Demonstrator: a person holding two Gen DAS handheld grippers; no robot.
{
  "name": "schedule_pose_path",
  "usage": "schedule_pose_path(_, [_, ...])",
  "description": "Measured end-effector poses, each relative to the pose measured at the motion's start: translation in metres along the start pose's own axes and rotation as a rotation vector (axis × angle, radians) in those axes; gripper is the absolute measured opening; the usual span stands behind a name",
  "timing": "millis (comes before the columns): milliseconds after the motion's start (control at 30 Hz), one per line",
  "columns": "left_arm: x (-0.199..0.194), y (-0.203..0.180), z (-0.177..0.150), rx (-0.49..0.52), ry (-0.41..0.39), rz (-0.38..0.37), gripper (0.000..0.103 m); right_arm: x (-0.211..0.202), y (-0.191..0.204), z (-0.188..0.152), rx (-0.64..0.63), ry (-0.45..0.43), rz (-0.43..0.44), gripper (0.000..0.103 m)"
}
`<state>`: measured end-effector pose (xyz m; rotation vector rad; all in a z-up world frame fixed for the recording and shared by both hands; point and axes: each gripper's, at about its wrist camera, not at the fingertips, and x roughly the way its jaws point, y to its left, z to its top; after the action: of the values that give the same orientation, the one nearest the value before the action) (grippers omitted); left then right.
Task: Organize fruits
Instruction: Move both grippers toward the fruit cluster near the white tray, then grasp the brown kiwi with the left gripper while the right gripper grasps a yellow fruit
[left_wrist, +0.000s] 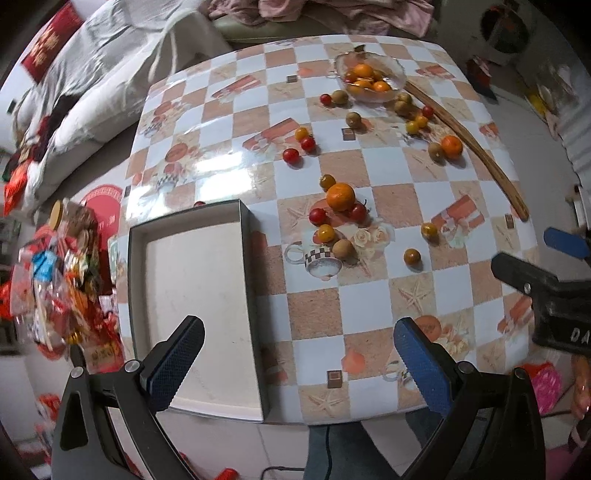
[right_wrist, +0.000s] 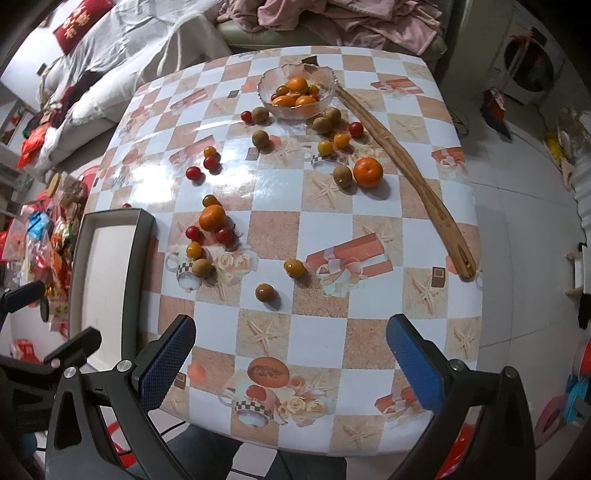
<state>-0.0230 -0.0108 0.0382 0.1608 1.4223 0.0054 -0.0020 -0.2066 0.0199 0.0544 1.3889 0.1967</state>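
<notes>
The fruit lies scattered over the checkered counter (right_wrist: 325, 229): a glass bowl (right_wrist: 297, 92) at the far edge holds oranges and small tomatoes, one orange (right_wrist: 368, 172) sits near a long wooden stick (right_wrist: 402, 170), and another orange (right_wrist: 212, 218) sits in a cluster of red and yellow cherry tomatoes near the shallow box (left_wrist: 192, 306), which stands with nothing in it at the counter's near left corner. More small fruits dot the counter between. My left jaws (left_wrist: 299, 365) hang wide open over the box's right wall, gripping nothing. My right jaws (right_wrist: 291, 365) hang equally wide and bare above the counter's near edge. A heap of bright wrappers (left_wrist: 62, 273) lies left of the box.
</notes>
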Motion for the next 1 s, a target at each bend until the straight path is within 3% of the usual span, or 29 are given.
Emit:
schedule_pose_path(267, [0.028, -0.012, 0.002, -0.122, -0.002, -0.007, 0.103, 0.013, -0.019, 0.0, -0.063, 0.018, 0.024, 0.103])
schedule_pose_path(733, [0.118, -0.019, 0.006, -0.163, 0.024, -0.003, 0.103, 0.079, -0.026, -0.001, -0.001, 0.029, 0.018, 0.103])
schedule_pose_path(1000, [0.147, -0.018, 0.018, -0.21, -0.043, 0.004, 0.103, 0.12, -0.023, 0.009, -0.032, 0.003, 0.038, 0.098])
